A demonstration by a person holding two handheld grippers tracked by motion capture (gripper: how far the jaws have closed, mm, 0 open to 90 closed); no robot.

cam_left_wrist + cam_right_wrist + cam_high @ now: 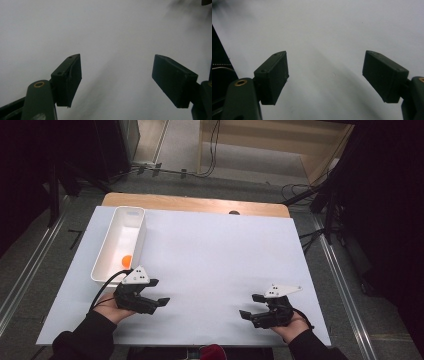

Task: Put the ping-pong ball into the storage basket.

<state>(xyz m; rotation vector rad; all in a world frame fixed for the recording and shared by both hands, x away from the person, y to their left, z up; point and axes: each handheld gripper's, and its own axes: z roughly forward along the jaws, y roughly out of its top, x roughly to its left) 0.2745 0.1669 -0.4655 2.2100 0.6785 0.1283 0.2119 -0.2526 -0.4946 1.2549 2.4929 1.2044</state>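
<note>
Orange ball [127, 260] in white bin [131, 218]; black grippers on white table [210, 255]

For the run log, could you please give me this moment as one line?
left gripper: open, empty | right gripper: open, empty | orange ball: in white bin | both grippers over white table

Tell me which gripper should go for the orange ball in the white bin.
Left. The left gripper sits just below the white bin holding the orange ball, jaws open and empty. The right gripper is across the table, farther off.
</note>
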